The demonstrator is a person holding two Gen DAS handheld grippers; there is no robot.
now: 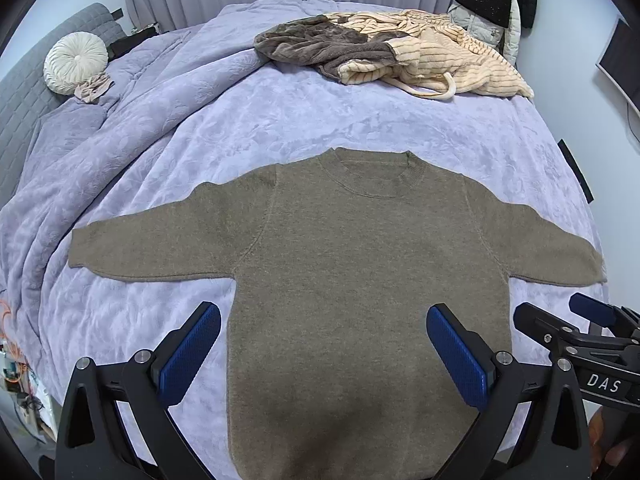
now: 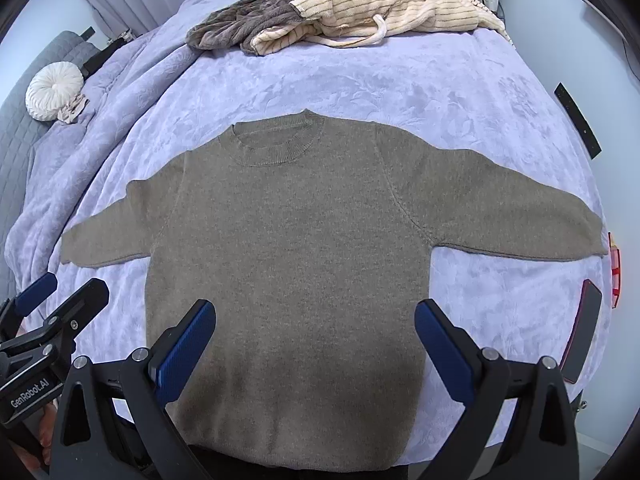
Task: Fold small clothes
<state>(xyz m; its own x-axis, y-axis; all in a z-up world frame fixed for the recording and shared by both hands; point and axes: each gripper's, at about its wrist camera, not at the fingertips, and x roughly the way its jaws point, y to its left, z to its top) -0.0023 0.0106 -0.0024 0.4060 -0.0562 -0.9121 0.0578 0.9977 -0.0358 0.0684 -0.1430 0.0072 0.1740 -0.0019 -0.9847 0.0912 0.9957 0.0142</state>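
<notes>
The sweater (image 1: 360,264) is plain olive-brown all over. The blanket (image 1: 280,120) beneath is pale lilac with a faint embossed leaf pattern. At the far side lies a cream robe (image 1: 452,60) with thin dark stripes (partly brown fleece), and far left a white cushion (image 1: 75,60). Both grippers' pads (image 1: 192,354) are blue on black, and a phone (image 2: 582,340) at the right edge looks reddish.

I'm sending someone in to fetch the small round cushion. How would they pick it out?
On the bed, look to the far left corner by the grey headboard. The cushion sits there: cream, round, pleated, with a centre button, unlike the striped clothes pile and the flat brown sweater.
</notes>
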